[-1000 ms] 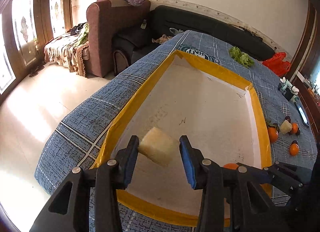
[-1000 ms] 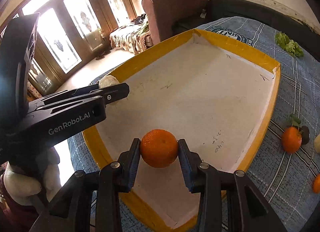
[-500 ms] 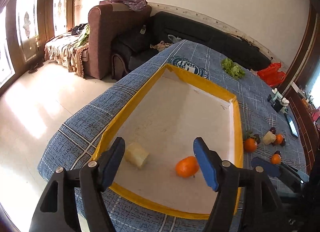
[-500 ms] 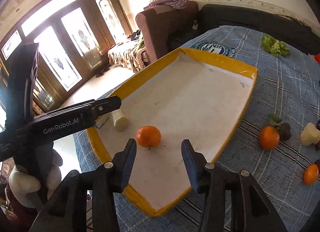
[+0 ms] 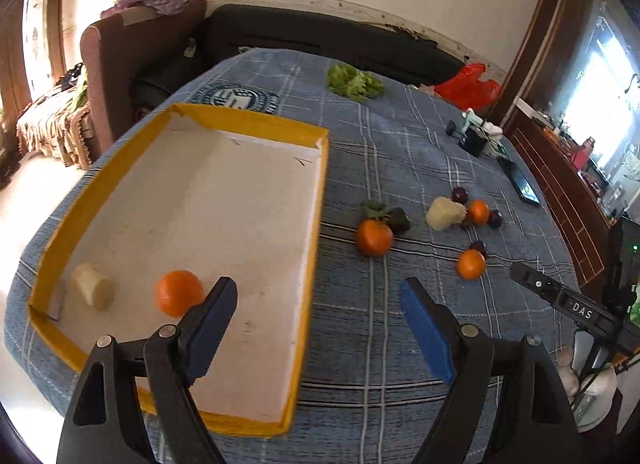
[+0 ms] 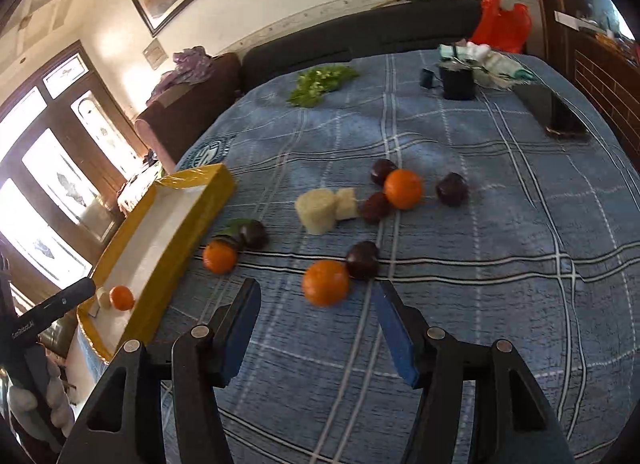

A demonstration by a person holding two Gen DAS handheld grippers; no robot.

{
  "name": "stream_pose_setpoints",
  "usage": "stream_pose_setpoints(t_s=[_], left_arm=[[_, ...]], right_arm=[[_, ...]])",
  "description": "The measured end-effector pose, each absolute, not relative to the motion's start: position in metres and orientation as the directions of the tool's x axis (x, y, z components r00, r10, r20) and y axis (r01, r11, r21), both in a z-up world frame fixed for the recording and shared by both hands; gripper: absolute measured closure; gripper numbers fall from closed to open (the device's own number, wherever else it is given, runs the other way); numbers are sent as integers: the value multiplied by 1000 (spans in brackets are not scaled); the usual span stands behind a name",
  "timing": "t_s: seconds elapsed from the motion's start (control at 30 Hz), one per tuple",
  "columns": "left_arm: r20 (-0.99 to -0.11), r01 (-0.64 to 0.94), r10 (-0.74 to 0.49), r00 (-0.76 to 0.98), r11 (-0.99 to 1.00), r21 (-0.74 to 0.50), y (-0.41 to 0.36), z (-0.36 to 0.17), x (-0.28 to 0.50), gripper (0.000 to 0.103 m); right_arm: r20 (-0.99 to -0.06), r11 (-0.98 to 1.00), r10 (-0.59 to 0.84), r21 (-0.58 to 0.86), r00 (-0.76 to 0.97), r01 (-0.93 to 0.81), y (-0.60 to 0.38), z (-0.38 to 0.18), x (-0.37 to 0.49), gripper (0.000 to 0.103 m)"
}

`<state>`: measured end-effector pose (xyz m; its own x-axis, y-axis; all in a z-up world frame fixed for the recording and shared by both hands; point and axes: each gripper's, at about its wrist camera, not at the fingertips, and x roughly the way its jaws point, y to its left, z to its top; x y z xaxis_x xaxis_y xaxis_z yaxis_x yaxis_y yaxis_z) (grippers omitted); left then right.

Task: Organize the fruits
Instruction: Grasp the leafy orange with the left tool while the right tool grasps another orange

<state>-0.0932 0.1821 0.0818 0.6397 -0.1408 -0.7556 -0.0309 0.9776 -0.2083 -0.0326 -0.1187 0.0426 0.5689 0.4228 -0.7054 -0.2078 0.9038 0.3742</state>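
While both tongs gape, tray (image 5: 256, 120) holds 2 fruits.

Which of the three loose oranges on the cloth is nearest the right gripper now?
The orange right ahead of the right gripper, touching a dark plum. The one by the tray and the one past the pale chunks lie farther.

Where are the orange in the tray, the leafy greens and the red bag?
orange in the tray (image 5: 179, 293), left wrist view, middle of its peel.
leafy greens (image 6: 322, 84), right wrist view, centre of the bunch.
red bag (image 6: 502, 22), right wrist view, middle of the plastic.
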Motion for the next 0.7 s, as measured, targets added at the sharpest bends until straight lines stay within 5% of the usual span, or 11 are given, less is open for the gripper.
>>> stream_pose_setpoints(t_s=[0.7], left_arm=[[-819, 107, -64, 571, 994, -3, 106, 23, 14, 21]], right_arm=[[-747, 932, 356, 241, 561, -270, -71, 6, 2, 40]])
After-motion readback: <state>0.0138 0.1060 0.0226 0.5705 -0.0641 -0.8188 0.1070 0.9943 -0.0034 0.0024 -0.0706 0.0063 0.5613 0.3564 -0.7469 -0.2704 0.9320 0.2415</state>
